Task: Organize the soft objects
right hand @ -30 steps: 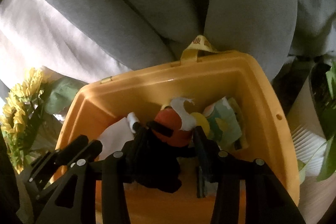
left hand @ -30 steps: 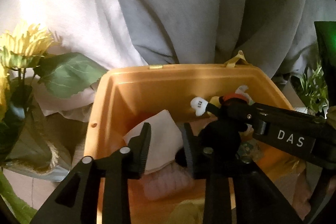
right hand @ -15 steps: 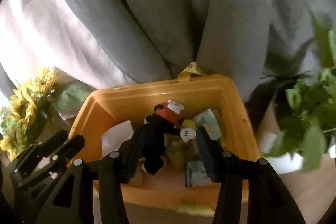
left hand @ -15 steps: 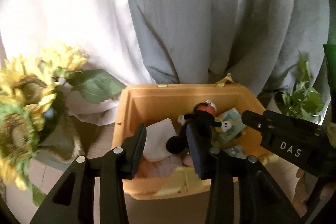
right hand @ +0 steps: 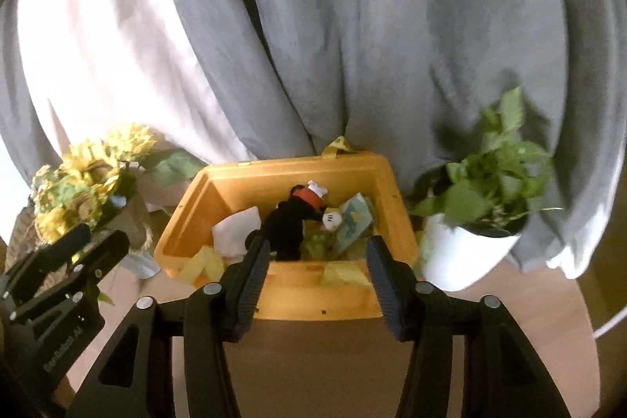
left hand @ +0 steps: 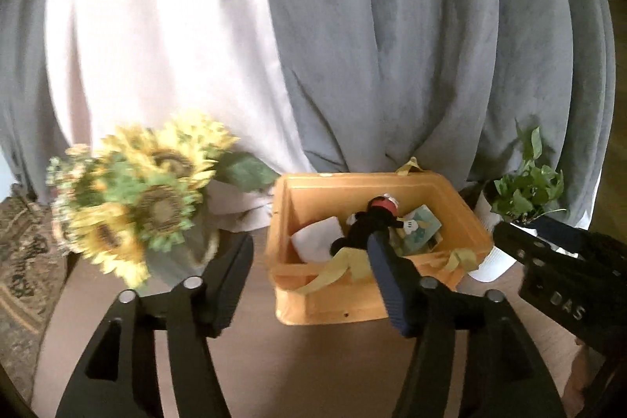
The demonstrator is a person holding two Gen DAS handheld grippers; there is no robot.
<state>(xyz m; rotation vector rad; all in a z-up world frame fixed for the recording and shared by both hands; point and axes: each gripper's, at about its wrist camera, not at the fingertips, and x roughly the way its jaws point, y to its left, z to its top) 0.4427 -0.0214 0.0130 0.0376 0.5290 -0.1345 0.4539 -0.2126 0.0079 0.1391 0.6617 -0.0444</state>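
Lying inside the orange bin [right hand: 274, 300], a black plush mouse [right hand: 288, 228] in red shorts is sprawling across the other soft things, its white-gloved hand reaching toward a pale blue patterned cloth [right hand: 354, 220] on its right. A folded white cloth [right hand: 237, 228] is sitting against the bin's left inner wall, and yellow-green fabric strips [left hand: 341, 267] are draping over the near rim.

The left gripper [left hand: 309, 279] is hanging above the brown table [left hand: 333, 371], in front of the bin's near left corner; its jaws are opening, standing well spread, with nothing pinched between them. The right gripper [right hand: 317, 279] is hovering in front of the bin's near wall, its jaws also opening and standing wide, framing the bin but gripping nothing. Neither is touching the mouse.

A bunch of sunflowers [left hand: 145, 198] is standing to the left of the bin, blurred in the left wrist view. A leafy green plant in a white pot [right hand: 466, 253] is standing just to the bin's right. Grey curtains [right hand: 392, 46] are hanging behind everything, with a paler, brightly lit cloth panel [left hand: 156, 38] showing on the left.
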